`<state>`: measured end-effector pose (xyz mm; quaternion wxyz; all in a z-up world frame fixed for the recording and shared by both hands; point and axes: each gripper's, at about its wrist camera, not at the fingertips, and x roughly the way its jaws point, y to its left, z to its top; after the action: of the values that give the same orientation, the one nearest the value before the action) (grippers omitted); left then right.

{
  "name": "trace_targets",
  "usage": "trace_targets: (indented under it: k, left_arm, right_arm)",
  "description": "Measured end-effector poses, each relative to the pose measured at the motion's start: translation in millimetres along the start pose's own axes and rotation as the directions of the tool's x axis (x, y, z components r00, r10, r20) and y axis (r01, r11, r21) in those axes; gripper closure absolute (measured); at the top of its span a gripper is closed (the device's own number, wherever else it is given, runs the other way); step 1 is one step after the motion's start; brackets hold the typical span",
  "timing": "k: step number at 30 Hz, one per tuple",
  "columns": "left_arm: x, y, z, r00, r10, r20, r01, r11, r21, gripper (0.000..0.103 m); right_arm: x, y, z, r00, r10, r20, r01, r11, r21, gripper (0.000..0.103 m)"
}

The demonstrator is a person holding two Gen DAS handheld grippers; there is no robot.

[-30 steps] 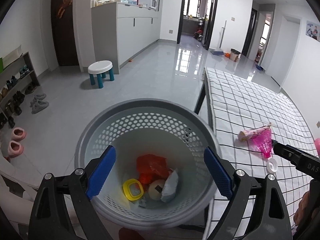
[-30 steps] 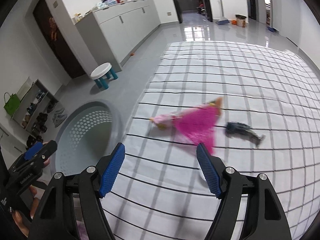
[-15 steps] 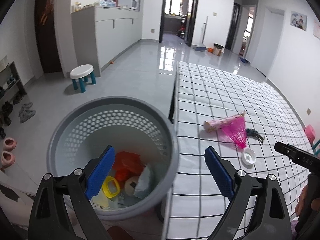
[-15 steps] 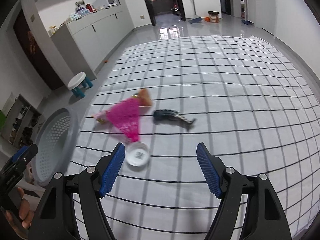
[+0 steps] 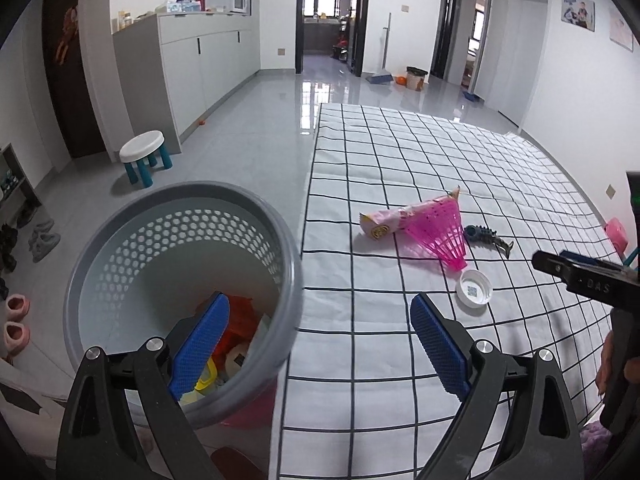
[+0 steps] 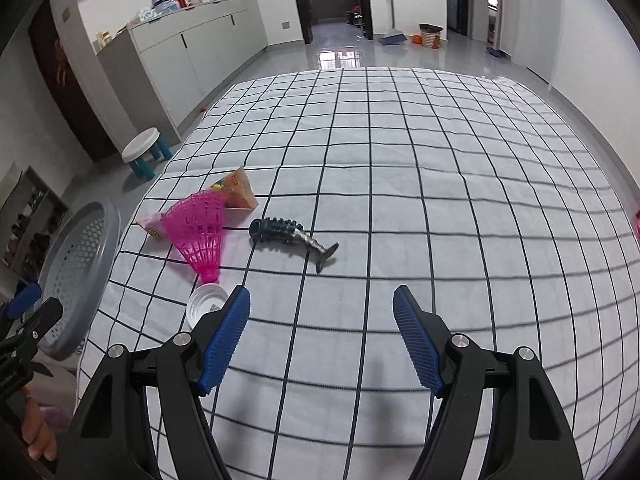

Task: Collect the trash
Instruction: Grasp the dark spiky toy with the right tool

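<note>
Right gripper (image 6: 321, 336) jaws spread w/ nothing between, white cap (image 6: 206, 304) just left of them, pink shuttlecock (image 6: 199, 233) & dark toy fish (image 6: 290, 237) further ahead, left gripper (image 5: 318, 350) spread too, over basket (image 5: 120, 216) rim

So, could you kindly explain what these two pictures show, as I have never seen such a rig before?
There is no robot here: a person holds a two-finger clamp in each hand, and a wide-angle camera on each clamp looks forward along its blue-padded fingers.

The left wrist picture shows the left gripper, open and holding nothing, hanging over the edge where a grey perforated basket stands beside the checked cloth. Some trash already lies inside the basket.

The right wrist picture shows the right gripper, also open and empty, above the same cloth.

On the cloth lie a pink shuttlecock, a crumpled wrapper partly behind it, a dark toy fish and a small white lid just by the right gripper's left finger. Nothing is held at this moment.
</note>
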<state>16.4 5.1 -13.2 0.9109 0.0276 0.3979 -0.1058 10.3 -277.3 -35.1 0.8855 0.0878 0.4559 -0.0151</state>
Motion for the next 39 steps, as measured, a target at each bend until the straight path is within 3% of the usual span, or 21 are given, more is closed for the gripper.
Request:
trace_targets:
  k: [15, 27, 32, 37, 39]
  left_arm:
    - [13, -17, -3, 0.999, -0.034, -0.034, 0.034, 0.999, 0.024, 0.013]
    - [15, -21, -3, 0.997, -0.057, -0.043, 0.058, 0.998, 0.021, 0.013]
    - [14, -23, -3, 0.997, -0.062, -0.04, 0.063, 0.998, 0.026, 0.013]
    - [13, -26, -4, 0.997, -0.064, -0.043, 0.066, 0.997, 0.033, 0.013]
    - [13, -28, -6, 0.997, -0.064, -0.047, 0.066, 0.997, 0.039, 0.013]
  right_arm:
    - [55, 17, 30, 0.999, 0.0, -0.041, -0.007, 0.988, -0.153, 0.032]
    - [79, 21, 38, 0.998, 0.003, -0.063, -0.015, 0.981, -0.192, 0.033]
    - [81, 29, 38, 0.998, -0.002, -0.062, -0.012, 0.975, -0.223, 0.045]
    - [77, 37, 36, 0.997, -0.006, -0.072, -0.012, 0.97, -0.243, 0.082]
    - [76, 38, 35, 0.997, -0.01, -0.075, -0.008, 0.971, -0.237, 0.086]
